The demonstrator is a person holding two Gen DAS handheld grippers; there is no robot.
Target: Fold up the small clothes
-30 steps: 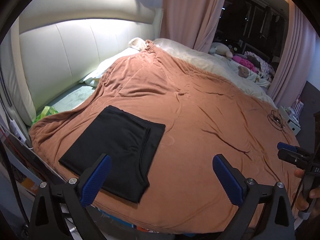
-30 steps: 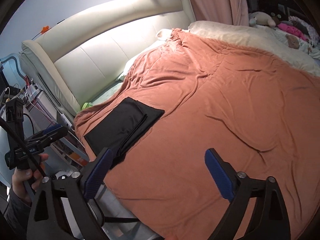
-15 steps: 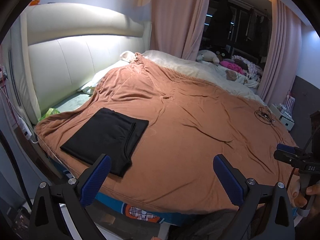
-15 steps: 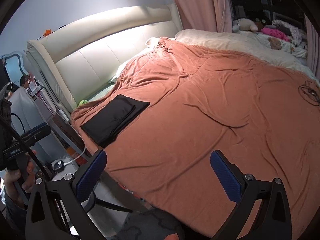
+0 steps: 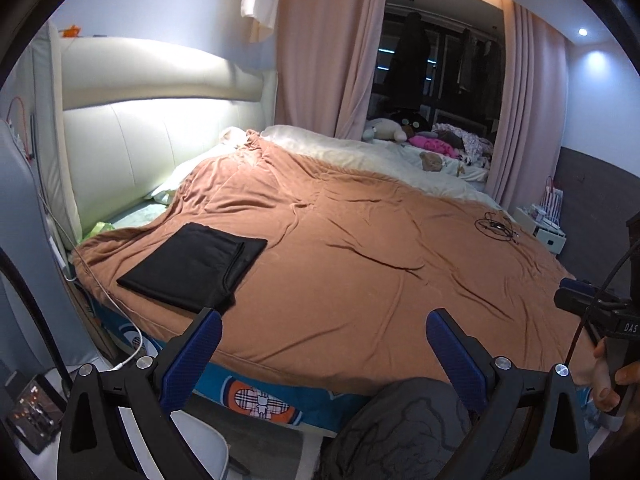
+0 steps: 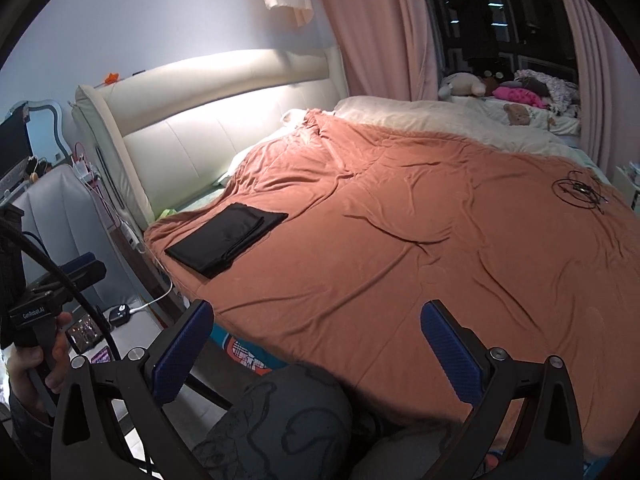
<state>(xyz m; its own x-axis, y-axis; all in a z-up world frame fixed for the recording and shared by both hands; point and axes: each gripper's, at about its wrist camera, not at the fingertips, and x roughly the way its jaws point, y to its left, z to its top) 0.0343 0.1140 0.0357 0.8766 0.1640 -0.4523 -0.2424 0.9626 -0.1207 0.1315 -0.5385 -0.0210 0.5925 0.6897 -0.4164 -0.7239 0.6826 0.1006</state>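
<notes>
A folded black garment (image 5: pixel 192 266) lies flat on the brown blanket (image 5: pixel 360 264) near the bed's front left corner; it also shows in the right wrist view (image 6: pixel 226 244). My left gripper (image 5: pixel 324 344) is open and empty, held back off the bed's front edge, well clear of the garment. My right gripper (image 6: pixel 316 340) is open and empty, also back from the bed edge. The right gripper shows at the right of the left wrist view (image 5: pixel 576 300), and the left gripper at the left of the right wrist view (image 6: pixel 76 272).
A cream padded headboard (image 5: pixel 152 136) stands at the left. A coiled black cable (image 5: pixel 496 226) lies on the blanket's right side. Soft toys (image 5: pixel 386 128) and clothes lie at the far end. A white charging cable (image 5: pixel 128 352) hangs at the bed's corner. My grey-trousered knee (image 5: pixel 400 428) is below.
Both grippers have pulled back and up away from the bed, so the folded garment looks smaller and farther. Both stay open; the garment has not moved.
</notes>
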